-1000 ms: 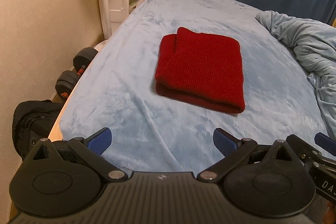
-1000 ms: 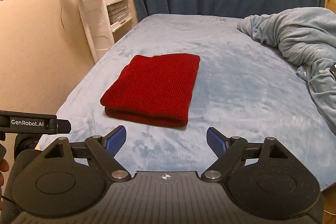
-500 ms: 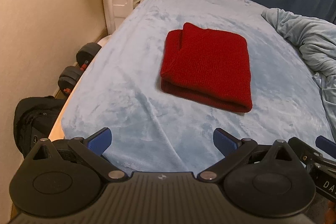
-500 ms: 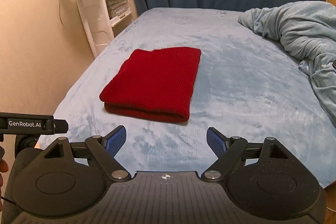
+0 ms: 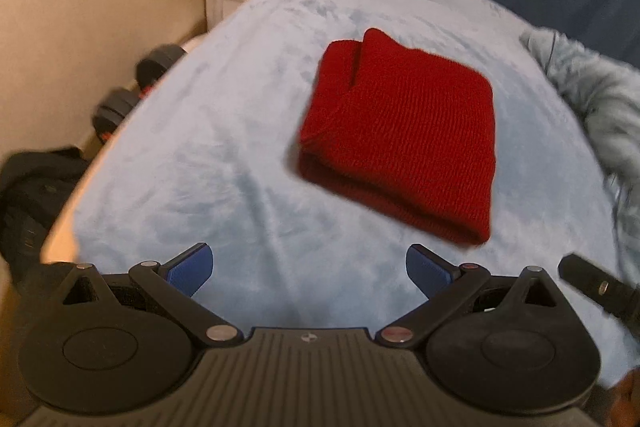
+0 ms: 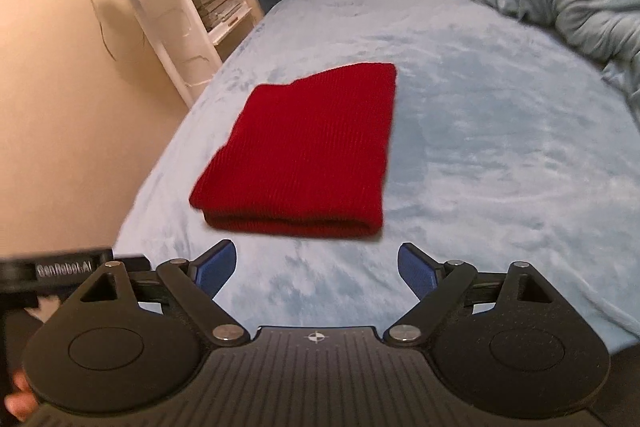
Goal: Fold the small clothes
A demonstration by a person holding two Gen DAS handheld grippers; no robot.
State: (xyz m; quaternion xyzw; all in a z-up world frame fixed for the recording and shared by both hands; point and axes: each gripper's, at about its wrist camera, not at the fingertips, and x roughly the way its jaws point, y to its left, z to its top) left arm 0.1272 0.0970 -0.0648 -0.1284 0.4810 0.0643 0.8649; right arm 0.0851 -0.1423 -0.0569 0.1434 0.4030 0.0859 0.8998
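red knit garment (image 5: 400, 143) folded on bed (image 5: 224, 163) | left tongs (image 5: 308, 269) released, short of garment | right tongs (image 6: 316, 269) opening, nothing between

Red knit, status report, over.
Left tongs open, empty. Right tongs opening, nothing between them. Red knit folded flat on the bed, untouched. Nothing in the way.

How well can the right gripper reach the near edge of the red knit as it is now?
Probably yes: the right gripper, its jaws opening and empty, faces the red knit across bare bed cover; nothing lies between.
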